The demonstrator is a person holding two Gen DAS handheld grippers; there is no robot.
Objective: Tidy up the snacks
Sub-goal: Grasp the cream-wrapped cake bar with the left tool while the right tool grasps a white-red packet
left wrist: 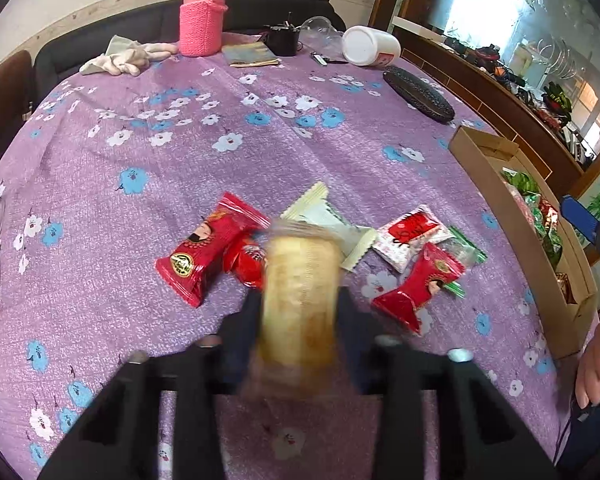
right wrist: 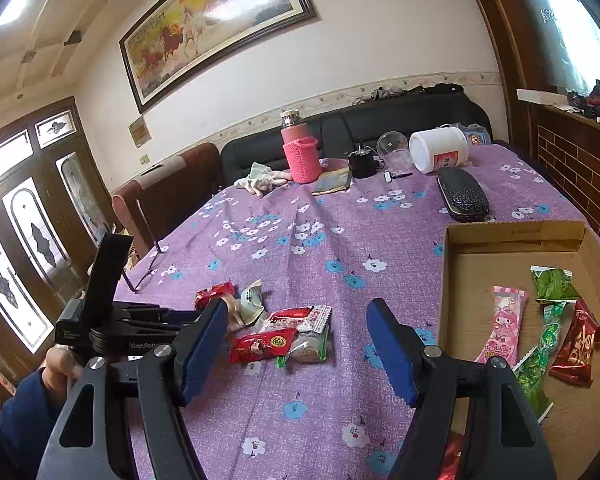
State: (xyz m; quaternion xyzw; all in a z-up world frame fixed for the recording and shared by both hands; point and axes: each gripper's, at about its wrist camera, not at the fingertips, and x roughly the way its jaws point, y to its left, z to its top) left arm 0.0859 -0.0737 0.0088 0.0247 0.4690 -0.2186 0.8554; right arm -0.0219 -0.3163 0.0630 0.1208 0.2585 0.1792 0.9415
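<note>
Left wrist view: the left gripper (left wrist: 300, 300) has its jaws pressed narrowly on a yellowish clear-wrapped cake (left wrist: 300, 292), which stands blurred between the dark fingers (left wrist: 356, 320), apparently off the purple flowered surface (left wrist: 220, 152). Beyond it, at about 12 o'clock, lies a pale white packet (left wrist: 324, 216). At 10 o'clock from the cake sits a red packet with a cartoon face (left wrist: 204, 252), with a smaller red sweet (left wrist: 246, 260) just beside it. Toward 2 o'clock lie a red-and-white packet (left wrist: 412, 236), a second red cartoon packet (left wrist: 416, 288) and a green-edged clear wrapper (left wrist: 466, 250), all close together. The cardboard box (left wrist: 484, 168) stands at 3 o'clock along the surface edge, with green and red packets inside it.

In the right wrist view the right gripper (right wrist: 300, 352) holds nothing, its blue-padded jaws wide apart above the cloth. The snack cluster lies between them and toward 11 o'clock, where the left gripper (right wrist: 216, 312) reaches in. At 3 o'clock the box (right wrist: 516, 236) holds a pink character stick (right wrist: 502, 324), green packets (right wrist: 552, 284) and a dark red packet (right wrist: 580, 344). At the far end stand a pink flask (right wrist: 300, 152) and a white tub (right wrist: 440, 150) on its side.
</note>
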